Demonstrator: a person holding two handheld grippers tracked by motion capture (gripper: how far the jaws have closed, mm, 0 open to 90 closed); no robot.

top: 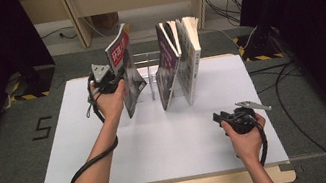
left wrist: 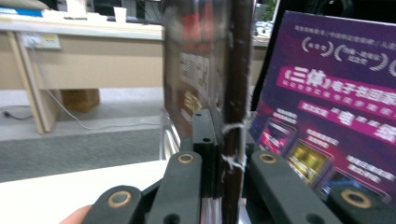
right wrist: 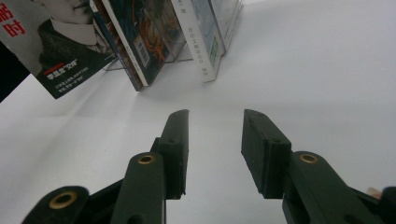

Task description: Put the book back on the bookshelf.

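My left gripper (top: pixel 120 83) is shut on a magazine with a red and grey cover (top: pixel 124 62), held upright at the left end of a clear book rack (top: pixel 145 72). In the left gripper view the jaws (left wrist: pixel 224 140) pinch the magazine's dark edge (left wrist: pixel 236 84). A purple magazine (top: pixel 166 63) and a thicker pale book (top: pixel 191 56) lean together in the rack. My right gripper (top: pixel 217 117) rests low over the white board (top: pixel 159 138) at the front right. It is open, with nothing between its jaws (right wrist: pixel 215 121).
The purple magazine (left wrist: pixel 336 102) stands close to the right of the held one. The leaning books (right wrist: pixel 140 42) and rack are ahead of the right gripper. Black curtains flank the table, and cables lie on the floor at the right (top: pixel 299 98).
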